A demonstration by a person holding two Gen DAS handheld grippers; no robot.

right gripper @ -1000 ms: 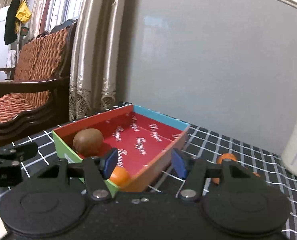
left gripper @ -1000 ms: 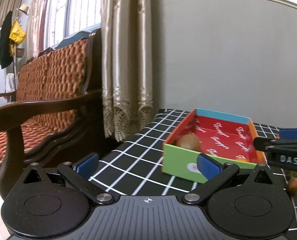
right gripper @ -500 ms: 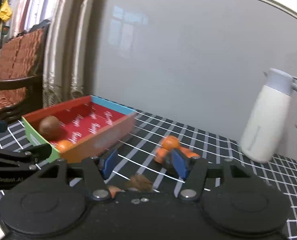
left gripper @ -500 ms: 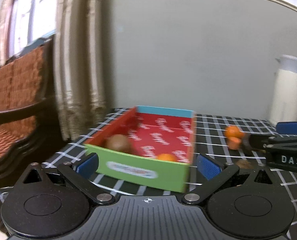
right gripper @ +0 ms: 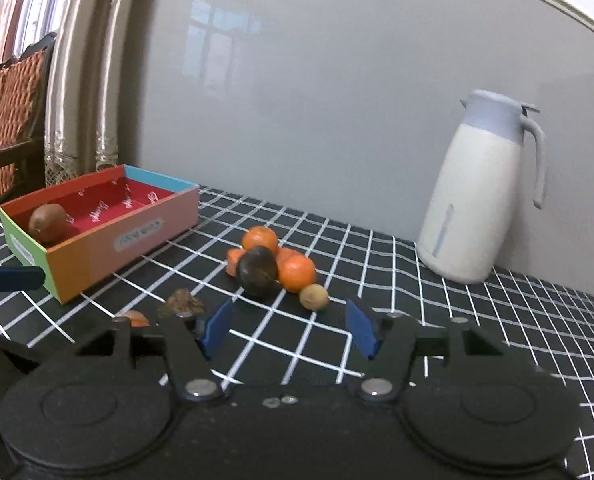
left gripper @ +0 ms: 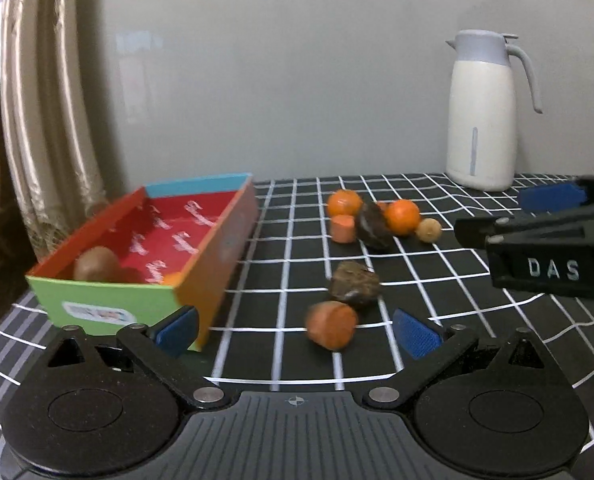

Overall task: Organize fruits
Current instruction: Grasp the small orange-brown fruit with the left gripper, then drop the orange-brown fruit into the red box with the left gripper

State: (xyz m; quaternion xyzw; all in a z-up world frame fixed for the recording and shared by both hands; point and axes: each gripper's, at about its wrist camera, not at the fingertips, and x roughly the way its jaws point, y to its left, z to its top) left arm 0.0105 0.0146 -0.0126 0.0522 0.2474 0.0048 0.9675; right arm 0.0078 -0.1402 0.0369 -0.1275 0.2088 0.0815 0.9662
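Observation:
A coloured box (left gripper: 201, 264) with a red inside stands at the left of the table; it also shows in the right wrist view (right gripper: 137, 236). A brown kiwi (left gripper: 95, 264) (right gripper: 48, 223) and an orange fruit (left gripper: 171, 278) lie in it. Loose fruit lies to its right: two oranges (left gripper: 344, 202) (right gripper: 296, 273), a dark round fruit (right gripper: 257, 268), a small tan fruit (right gripper: 314, 297), an orange chunk (left gripper: 332, 325) and a brown lump (left gripper: 355, 286). My left gripper (left gripper: 297, 330) is open, just before the orange chunk. My right gripper (right gripper: 289, 326) is open and empty, near the pile.
A white jug (left gripper: 483, 112) with a grey lid stands at the back right, also in the right wrist view (right gripper: 477, 196). The table has a black cloth (right gripper: 477, 320) with a white grid. A curtain (left gripper: 45, 112) and a wooden sofa (right gripper: 5, 116) are on the left.
Both grippers have swung to the right, away from the box. The loose fruit pile and the jug have come into view. Both grippers stay open.

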